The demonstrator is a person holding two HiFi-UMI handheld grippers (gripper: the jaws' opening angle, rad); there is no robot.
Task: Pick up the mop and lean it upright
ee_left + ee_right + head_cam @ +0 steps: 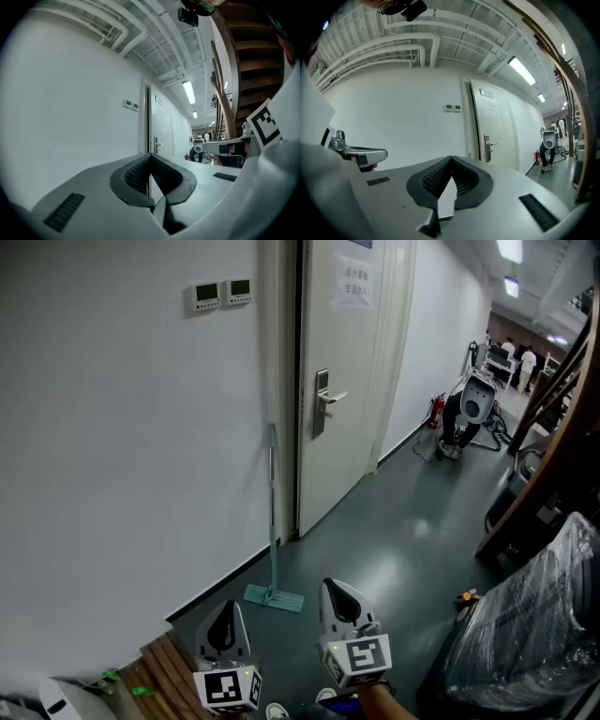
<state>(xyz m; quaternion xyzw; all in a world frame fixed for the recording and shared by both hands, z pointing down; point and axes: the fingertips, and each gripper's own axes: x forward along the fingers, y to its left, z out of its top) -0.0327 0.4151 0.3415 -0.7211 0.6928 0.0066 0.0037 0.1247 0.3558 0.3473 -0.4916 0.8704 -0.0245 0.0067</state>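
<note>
- Both pairs of fingers (133, 176) are closed on nothing. The left gripper (228, 610) and right gripper (335, 589) are held level, pads pressed together.
- The mop (273, 521) stands out ahead of the fingertips, roughly between the two pairs and well apart from both.
- The job looks basically done, so the smart move is hands off: don't bump the handle, just check it sits steady.
- If it needs a redo, spread the fingers wide, take the handle about mid-height, keep the head (274, 597) flat and tip the top onto the wall (112, 427).
- The mop itself has a thin pale-teal handle, near upright against the white wall just beside the door (342, 409) frame. Its flat teal head is on the grey floor (394, 549).
</note>
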